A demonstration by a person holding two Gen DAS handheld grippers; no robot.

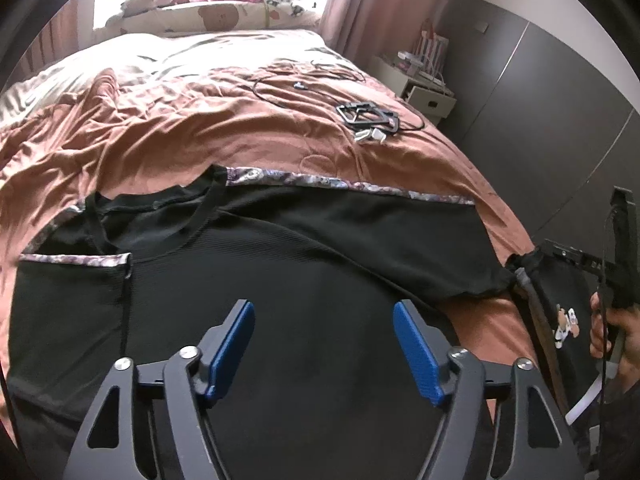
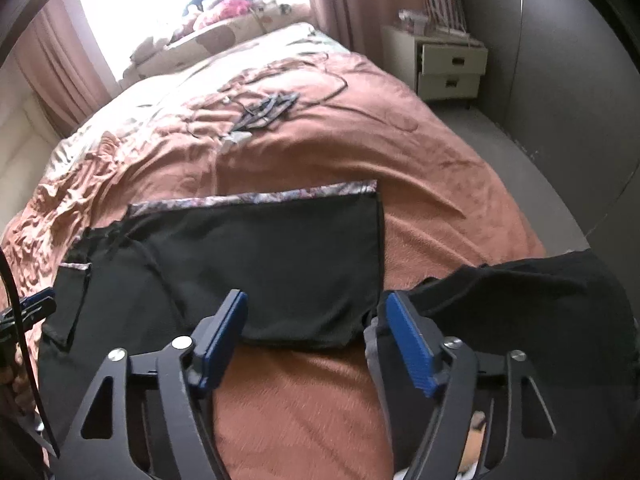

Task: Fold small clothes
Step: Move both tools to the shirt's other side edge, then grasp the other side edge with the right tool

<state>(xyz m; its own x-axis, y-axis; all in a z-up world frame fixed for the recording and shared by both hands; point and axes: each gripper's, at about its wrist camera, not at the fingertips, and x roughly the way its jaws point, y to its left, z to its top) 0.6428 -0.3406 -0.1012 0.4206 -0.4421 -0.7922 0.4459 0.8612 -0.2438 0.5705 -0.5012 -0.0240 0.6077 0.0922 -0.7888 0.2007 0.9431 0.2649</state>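
A black top with floral-patterned trim lies spread flat on a rust-brown bedspread. My left gripper hovers low over the middle of the top, jaws apart, with only flat cloth below them. My right gripper is at the top's near right corner, open. Its blue pads straddle the lower hem and bare bedspread. Dark cloth hangs just outside its right finger; I cannot tell whether it belongs to the top. A person's hand holds the right gripper.
Black cables and a black frame lie on the bed beyond the top. Pillows and plush toys are heaped at the head. A white nightstand stands by the grey wardrobe wall. Grey floor runs along the right bed edge.
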